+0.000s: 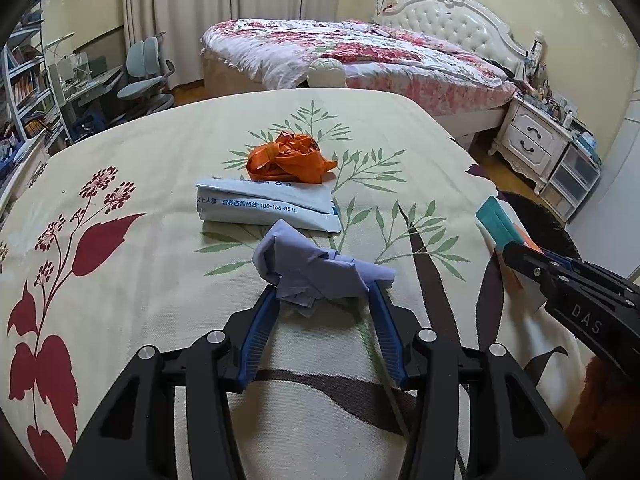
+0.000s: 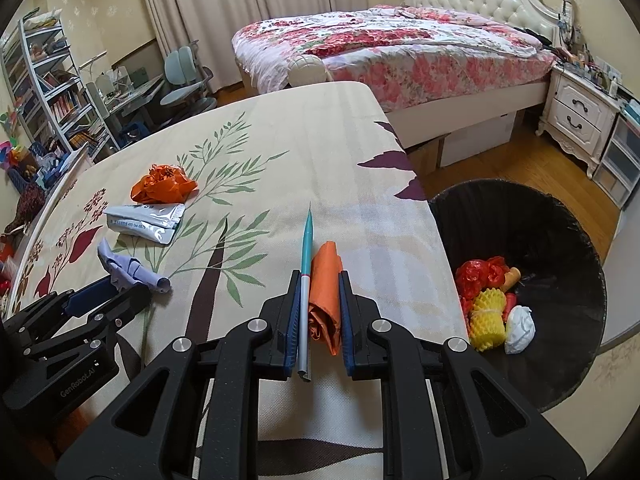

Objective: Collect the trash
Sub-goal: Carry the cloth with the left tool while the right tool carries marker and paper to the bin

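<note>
The left gripper [image 1: 322, 294] is clenching a crumpled lilac paper [image 1: 316, 270] between its blue pads, the wad sitting low on the patterned tablecloth [image 1: 140, 184] and bulging out past both fingertips; just beyond it a flattened white-and-blue packet [image 1: 266, 210] with printed lettering is lying across the cloth, and behind that, touching its far edge, a scrunched orange plastic bag [image 1: 290, 156] is resting; the right gripper [image 2: 319, 276] is closed tight on two things side by side, a thin teal-and-silver wrapper [image 2: 306, 264] standing on edge against the left pad and a folded orange scrap [image 2: 326, 292] pressed against the right pad, both sticking out forward over the table; this gripper is hanging near the table's right-hand edge, with the black-lined trash bin [image 2: 560, 220] standing on the floor just beside that edge; inside the bin, bunched against the near wall, a yellow foam net [image 2: 488, 316] is lying next to a white crumpled ball [image 2: 519, 330], with a wad of red plastic [image 2: 478, 274] above them and a small tan piece [image 2: 512, 278] beside the red; the rest of the liner is showing bare and dark.
</note>
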Available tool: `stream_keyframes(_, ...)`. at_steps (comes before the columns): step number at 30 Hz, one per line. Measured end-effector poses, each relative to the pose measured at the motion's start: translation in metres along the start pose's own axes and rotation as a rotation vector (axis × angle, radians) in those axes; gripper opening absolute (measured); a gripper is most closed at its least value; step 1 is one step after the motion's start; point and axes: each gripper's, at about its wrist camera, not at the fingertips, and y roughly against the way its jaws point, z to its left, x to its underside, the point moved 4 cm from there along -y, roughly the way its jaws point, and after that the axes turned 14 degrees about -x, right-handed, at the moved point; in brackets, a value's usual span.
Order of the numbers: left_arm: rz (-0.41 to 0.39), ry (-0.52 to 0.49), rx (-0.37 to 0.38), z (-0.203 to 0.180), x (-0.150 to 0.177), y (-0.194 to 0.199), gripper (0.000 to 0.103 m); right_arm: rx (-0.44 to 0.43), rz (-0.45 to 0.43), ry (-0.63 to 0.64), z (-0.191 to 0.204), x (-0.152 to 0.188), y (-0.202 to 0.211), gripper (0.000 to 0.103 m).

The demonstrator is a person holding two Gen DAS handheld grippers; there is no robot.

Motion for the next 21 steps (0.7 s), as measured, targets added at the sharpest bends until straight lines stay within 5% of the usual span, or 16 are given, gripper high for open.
stream_keyframes(21, -0.068, 0.010, -0.023, 0.003, -0.008, 0.017, 0.048, 0.002, -0.031, 0.000, 0.004, -0.004, 0.013, 0.016)
